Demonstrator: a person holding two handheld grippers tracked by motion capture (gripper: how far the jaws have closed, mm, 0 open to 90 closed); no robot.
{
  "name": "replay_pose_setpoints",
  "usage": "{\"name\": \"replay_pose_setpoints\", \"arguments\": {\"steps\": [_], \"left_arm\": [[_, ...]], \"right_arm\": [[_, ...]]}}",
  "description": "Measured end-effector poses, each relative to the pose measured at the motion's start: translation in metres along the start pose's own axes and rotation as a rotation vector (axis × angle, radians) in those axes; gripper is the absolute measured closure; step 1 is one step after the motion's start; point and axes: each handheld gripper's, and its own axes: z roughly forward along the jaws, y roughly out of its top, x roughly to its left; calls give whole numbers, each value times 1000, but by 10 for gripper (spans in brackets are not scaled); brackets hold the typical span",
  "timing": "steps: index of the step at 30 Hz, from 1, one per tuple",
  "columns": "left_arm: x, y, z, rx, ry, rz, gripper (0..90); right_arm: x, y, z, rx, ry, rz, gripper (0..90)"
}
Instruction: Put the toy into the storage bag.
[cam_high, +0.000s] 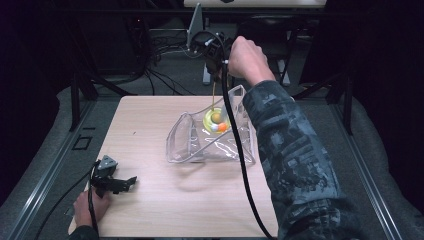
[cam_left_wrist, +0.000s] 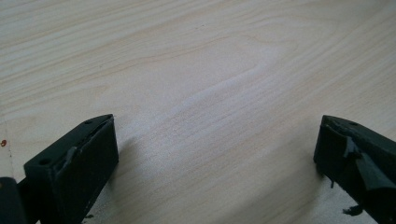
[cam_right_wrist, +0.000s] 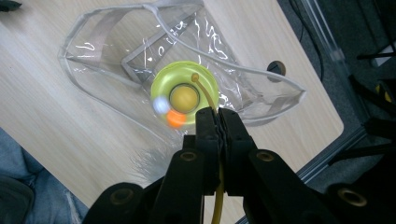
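A toy (cam_right_wrist: 184, 98) of glossy yellow-green plastic, round and dish-shaped, is seen hanging from a thin yellow cord (cam_right_wrist: 207, 93). A dull yellow ball sits at its centre, with a white bead and an orange bead blurred at its rim. The toy is located at the mouth of a clear, soft plastic bag (cam_high: 212, 137), which is crinkled, glossy, edged with pale seams and lying on the desk (cam_high: 160, 200). The cord is pinched between the closed black fingers of the right gripper (cam_right_wrist: 218, 122), directly above the bag. The desk is pale wood-grain laminate. Well apart from the bag, the left gripper (cam_left_wrist: 215, 158) is rested on the desk, its blocky matte fingers spread wide with nothing between them.
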Motion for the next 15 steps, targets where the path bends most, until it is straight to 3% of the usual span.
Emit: {"name": "replay_pose_setpoints", "arguments": {"steps": [15], "left_arm": [[0, 0, 0, 0, 0, -2, 0]], "right_arm": [[-2, -17, 54, 56, 68, 33, 877]]}}
